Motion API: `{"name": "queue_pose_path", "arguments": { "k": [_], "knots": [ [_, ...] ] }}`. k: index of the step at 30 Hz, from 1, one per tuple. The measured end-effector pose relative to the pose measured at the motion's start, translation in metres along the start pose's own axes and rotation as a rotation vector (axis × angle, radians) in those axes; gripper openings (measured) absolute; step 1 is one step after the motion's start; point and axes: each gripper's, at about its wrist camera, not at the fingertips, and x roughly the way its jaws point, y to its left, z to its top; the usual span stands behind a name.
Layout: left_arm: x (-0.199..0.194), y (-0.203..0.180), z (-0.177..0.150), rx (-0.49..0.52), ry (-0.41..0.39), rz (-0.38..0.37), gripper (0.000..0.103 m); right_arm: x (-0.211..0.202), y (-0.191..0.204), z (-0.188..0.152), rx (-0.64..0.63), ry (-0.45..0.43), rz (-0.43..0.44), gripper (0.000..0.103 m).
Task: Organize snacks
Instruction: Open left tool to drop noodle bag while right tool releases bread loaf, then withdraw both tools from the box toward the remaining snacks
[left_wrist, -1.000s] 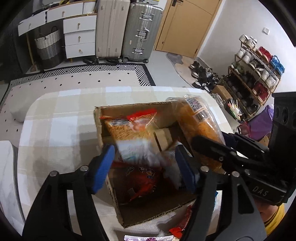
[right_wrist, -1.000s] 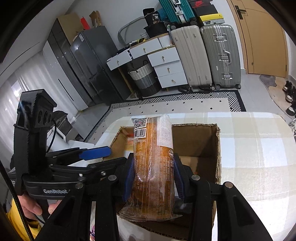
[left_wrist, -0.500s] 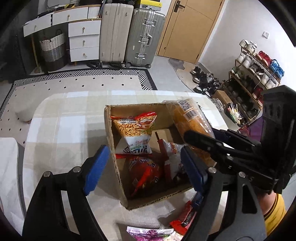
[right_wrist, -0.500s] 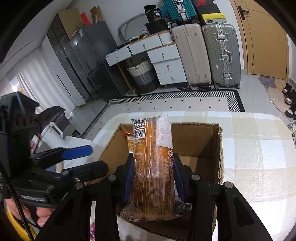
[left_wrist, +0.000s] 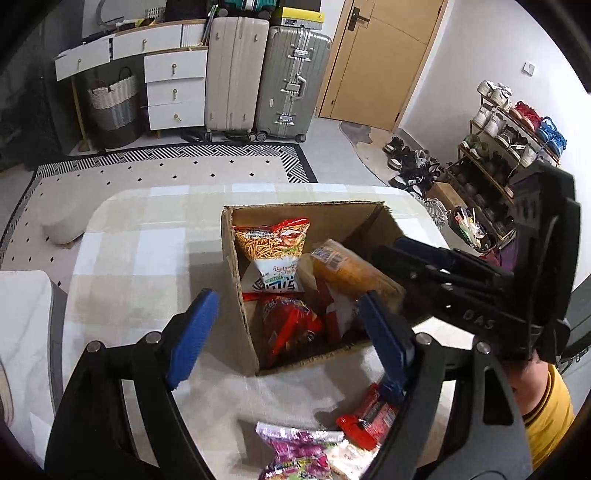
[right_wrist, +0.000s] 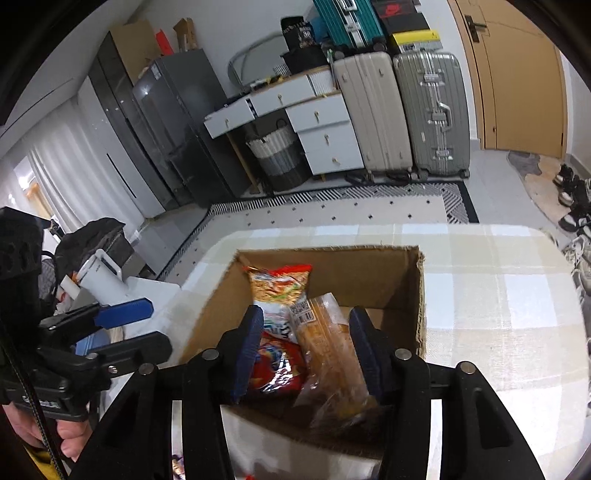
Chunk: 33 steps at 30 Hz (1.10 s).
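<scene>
Since a second ago the right gripper (right_wrist: 306, 350) has been spreading its jaws, and the crinkly clear orange packet (right_wrist: 328, 354) has slumped into the corrugated cardboard box (right_wrist: 419, 295) at centre frame, pads no longer squeezing it. Left gripper (left_wrist: 288, 339) has lifted back, gaping, empty, above glossy red bags (left_wrist: 288, 325).

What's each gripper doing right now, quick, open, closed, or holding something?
Left gripper: open, empty, above the cardboard box.
Right gripper: jaws just opening, orange snack packet loose between them.
</scene>
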Motion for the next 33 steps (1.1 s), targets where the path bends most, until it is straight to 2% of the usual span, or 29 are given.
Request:
{"name": "queue_pose_path", "arguments": {
  "k": [8,13,17,19,23,26,29,30,31,32,33],
  "knots": [
    [-0.062,-0.028,-0.020,0.029,-0.056,0.006,0.079,-0.075,0.036,-0.010,-0.046,-0.089,0.011,0.054],
    [-0.121,-0.047,-0.043,0.030,-0.157,0.022,0.081,-0.135,0.061,-0.022,-0.083,-0.181,0.020,0.071],
    [-0.160,-0.061,-0.065,0.036,-0.201,0.040,0.081,-0.177,0.082,-0.039,-0.116,-0.238,0.030,0.073],
    [-0.180,-0.066,-0.078,0.037,-0.216,0.034,0.082,-0.194,0.093,-0.049,-0.127,-0.254,0.038,0.074],
    [-0.219,-0.074,-0.109,0.030,-0.244,0.032,0.084,-0.231,0.114,-0.074,-0.138,-0.306,0.059,0.089],
    [-0.248,-0.077,-0.137,0.024,-0.278,0.068,0.085,-0.253,0.127,-0.095,-0.154,-0.344,0.062,0.089],
    [-0.282,-0.076,-0.168,-0.010,-0.370,0.129,0.085,-0.277,0.139,-0.121,-0.174,-0.391,0.063,0.089],
    [-0.293,-0.075,-0.179,-0.021,-0.397,0.139,0.088,-0.285,0.141,-0.132,-0.174,-0.416,0.060,0.090],
    [-0.299,-0.074,-0.185,-0.023,-0.407,0.137,0.090,-0.292,0.144,-0.141,-0.170,-0.441,0.058,0.096],
    [-0.307,-0.074,-0.194,-0.025,-0.414,0.131,0.096,-0.300,0.145,-0.152,-0.167,-0.470,0.058,0.101],
    [-0.315,-0.075,-0.205,-0.029,-0.424,0.124,0.102,-0.306,0.145,-0.158,-0.168,-0.488,0.057,0.101]
  ]
}}
